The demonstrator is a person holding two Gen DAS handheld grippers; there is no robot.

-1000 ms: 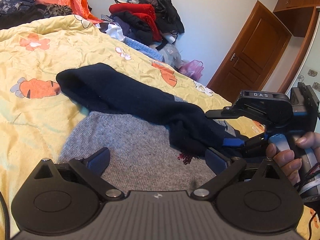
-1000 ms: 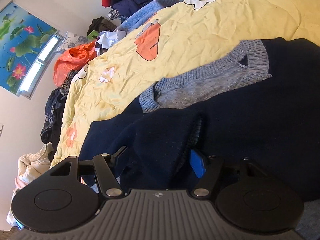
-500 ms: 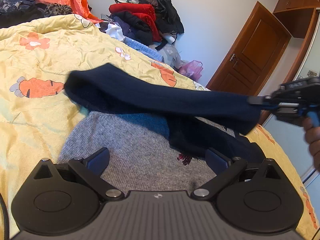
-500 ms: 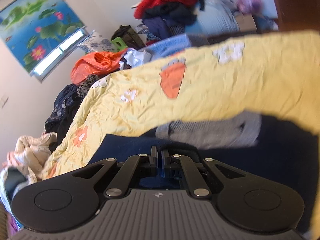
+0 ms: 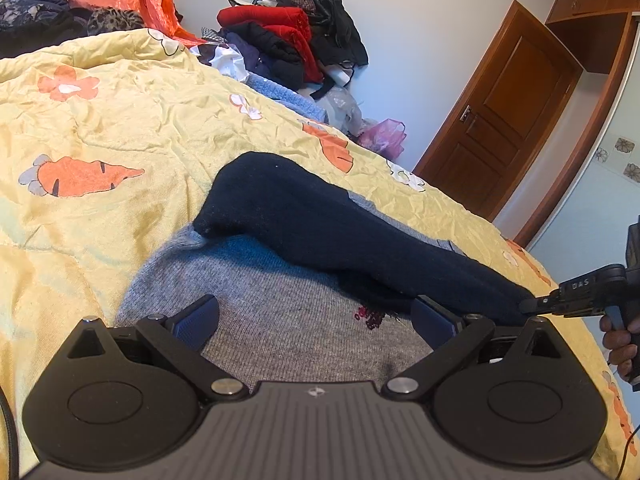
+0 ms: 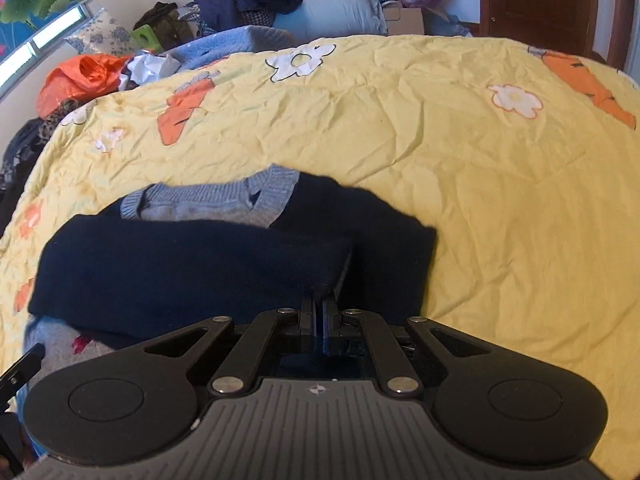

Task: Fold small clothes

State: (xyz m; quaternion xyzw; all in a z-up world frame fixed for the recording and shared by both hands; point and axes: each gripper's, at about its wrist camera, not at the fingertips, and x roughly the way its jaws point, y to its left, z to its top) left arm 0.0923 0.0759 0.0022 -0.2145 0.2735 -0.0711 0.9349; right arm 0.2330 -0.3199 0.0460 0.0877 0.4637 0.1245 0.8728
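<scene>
The bed [image 5: 120, 120] carries a yellow quilt printed with carrots and flowers. Along its far side lies a clothes pile [image 5: 288, 40], which is not yet handled.

Left gripper [image 5: 316, 316]: jaws stand wide apart. It hovers low over the grey front panel of the sweater [image 5: 280, 312]. Nothing sits between the fingers, and no contact with the knit is visible.

The sweater lies flat on the quilt, close in front of both grippers. Its body is grey with a small dark red motif; its shoulders and sleeves are navy. In the right wrist view the grey ribbed neckline [image 6: 224, 196] points away from the camera.

The navy sleeve [image 5: 340, 232] runs diagonally across the chest, from the far left shoulder to the near right edge. Its end is raised slightly off the body.

Right gripper [image 6: 319, 312]: jaws are closed on the end of the navy sleeve. In the left wrist view its tips pinch the cuff at the right edge of the garment. A hand [image 5: 620, 340] holds the handle.

Progress estimate: early. One sleeve is being drawn across the front. The other sleeve appears to be still unfolded, though dark fabric partly hides it. The body fold remains, as does the pile.
</scene>
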